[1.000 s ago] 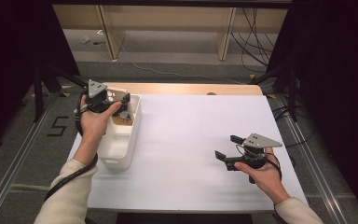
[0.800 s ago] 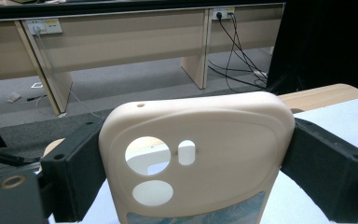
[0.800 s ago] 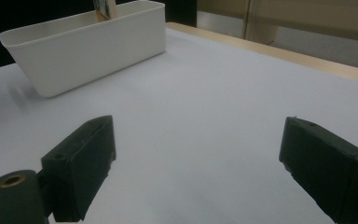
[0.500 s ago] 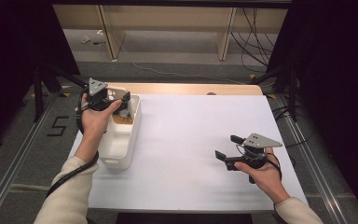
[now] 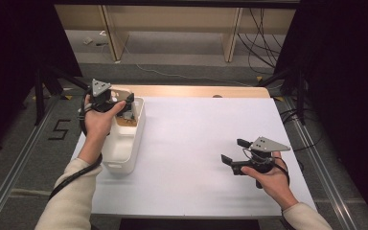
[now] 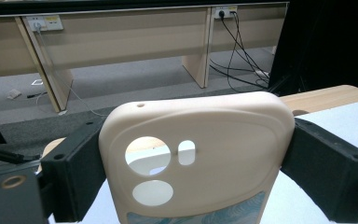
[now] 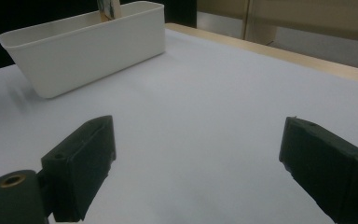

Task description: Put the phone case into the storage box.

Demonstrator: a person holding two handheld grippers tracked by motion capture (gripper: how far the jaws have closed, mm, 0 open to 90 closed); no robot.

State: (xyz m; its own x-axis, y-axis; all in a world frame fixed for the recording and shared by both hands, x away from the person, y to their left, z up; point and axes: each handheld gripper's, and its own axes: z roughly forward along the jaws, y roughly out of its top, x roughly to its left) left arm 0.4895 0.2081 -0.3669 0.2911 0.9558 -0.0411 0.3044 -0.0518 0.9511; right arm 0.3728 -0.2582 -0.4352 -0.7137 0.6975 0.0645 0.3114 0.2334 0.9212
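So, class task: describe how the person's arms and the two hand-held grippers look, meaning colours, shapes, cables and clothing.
Each hand-held gripper is black, with two blocky black jaws: the left hand-held gripper and the right hand-held gripper. Each carries a grey three-cornered plate with small dark holes on top. A black cable loops from the left one down past the forearm. The person wears cream long sleeves reaching the wrists.

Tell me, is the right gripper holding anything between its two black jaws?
No, in the right gripper view the right gripper has its jaws spread wide with only the bare white table top between them.
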